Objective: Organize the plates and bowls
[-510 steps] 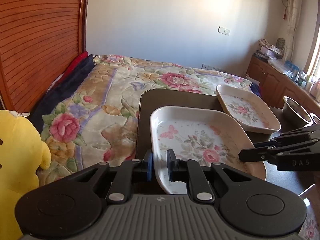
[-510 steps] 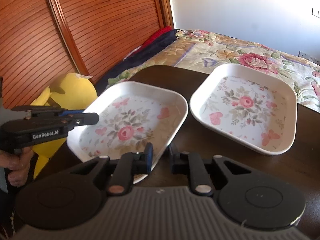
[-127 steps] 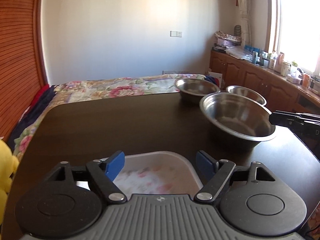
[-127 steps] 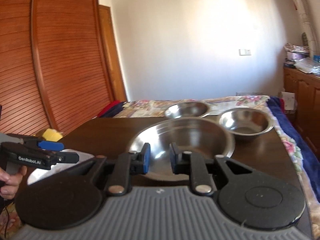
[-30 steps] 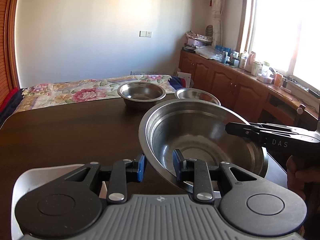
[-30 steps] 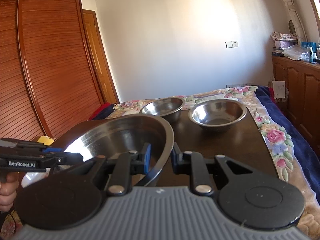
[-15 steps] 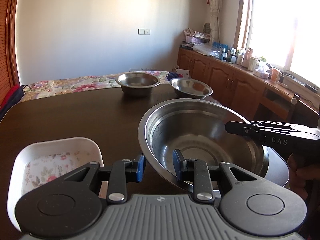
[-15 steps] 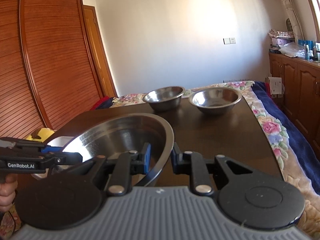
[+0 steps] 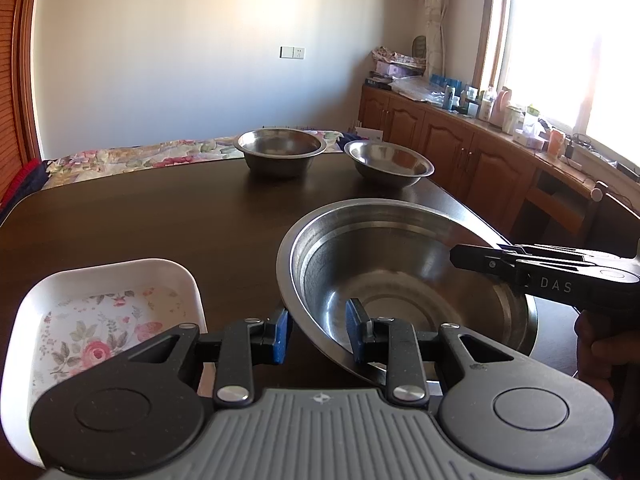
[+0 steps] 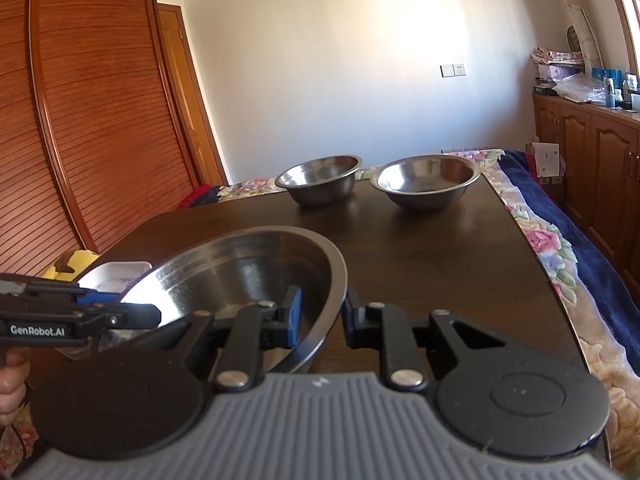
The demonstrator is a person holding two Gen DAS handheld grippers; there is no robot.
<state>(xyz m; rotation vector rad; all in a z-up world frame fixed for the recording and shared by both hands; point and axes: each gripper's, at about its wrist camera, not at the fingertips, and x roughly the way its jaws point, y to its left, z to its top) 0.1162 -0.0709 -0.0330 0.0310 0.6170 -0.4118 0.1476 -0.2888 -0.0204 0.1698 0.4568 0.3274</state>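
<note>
- Straddling the near rim of the large steel bowl [image 9: 404, 280] at lower centre of the left wrist view, the left gripper [image 9: 316, 334] has its fingers slightly parted; a floral plate [image 9: 100, 320] sits lower left on the desk [image 9: 160, 224].
- Across the bowl's opposite rim in the right wrist view, the right gripper [image 10: 320, 316] fingers stand slightly parted; two small bowls [image 10: 320, 184] rest mid-frame.

Large bowl [image 9: 400, 276] near table [image 9: 160, 220] front, plate [image 9: 104, 320] to its left, two bowls [image 9: 280, 152] [image 9: 390, 162] side by side behind

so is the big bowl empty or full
Empty: the big bowl shows bare steel down to its base, with both tongs straddling its rim.
</note>
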